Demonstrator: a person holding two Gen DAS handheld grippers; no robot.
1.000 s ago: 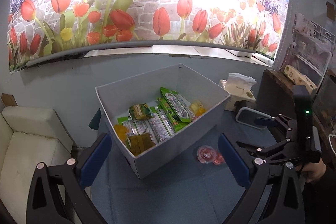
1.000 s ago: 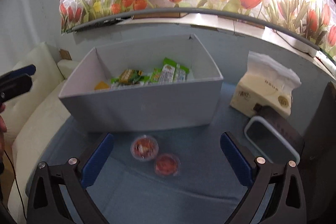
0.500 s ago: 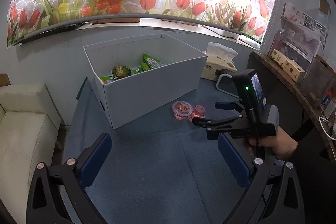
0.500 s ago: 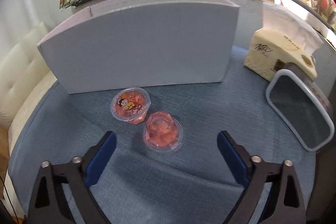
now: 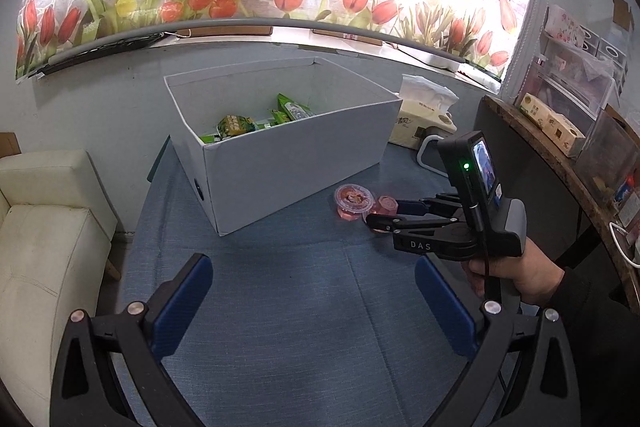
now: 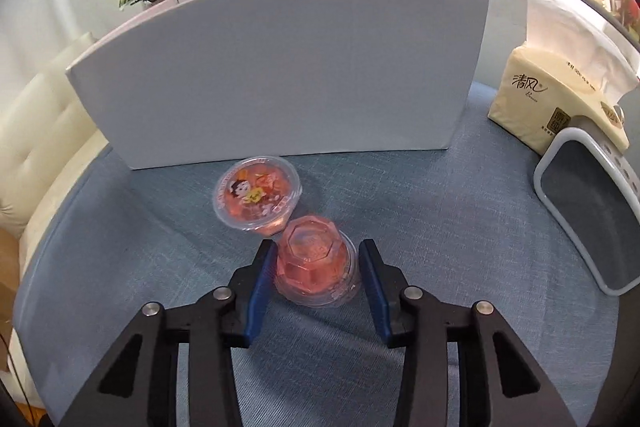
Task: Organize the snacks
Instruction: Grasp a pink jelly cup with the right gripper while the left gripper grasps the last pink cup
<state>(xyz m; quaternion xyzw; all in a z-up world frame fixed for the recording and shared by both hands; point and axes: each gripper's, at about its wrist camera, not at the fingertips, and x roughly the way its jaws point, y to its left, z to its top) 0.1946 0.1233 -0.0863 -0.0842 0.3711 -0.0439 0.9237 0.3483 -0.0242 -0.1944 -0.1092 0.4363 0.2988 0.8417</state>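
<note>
Two pink jelly cups stand on the blue tablecloth in front of the white box [image 6: 280, 67]. One is upright with a cartoon lid [image 6: 258, 197]; the other is upside down [image 6: 316, 259]. My right gripper [image 6: 318, 263] is closing around the upside-down cup, and its blue pads [image 6: 262, 279] touch both sides. The left wrist view shows that gripper [image 5: 386, 213] at the cup [image 5: 387, 203], beside the lidded cup [image 5: 354, 201]. The box [image 5: 280, 163] holds green snack packs [image 5: 236, 125]. My left gripper [image 5: 312, 307] hangs open over bare cloth, holding nothing.
A tissue pack [image 6: 560, 95] and a grey-rimmed container [image 6: 592, 211] sit right of the box. A cream sofa [image 5: 48, 227] borders the table on the left, and a wooden shelf [image 5: 560, 155] with small boxes stands on the right. A hand [image 5: 516, 275] holds the right gripper.
The right gripper came down to the cups and its jaws narrowed from wide open onto the upside-down cup. The left gripper drew back and down from the box.
</note>
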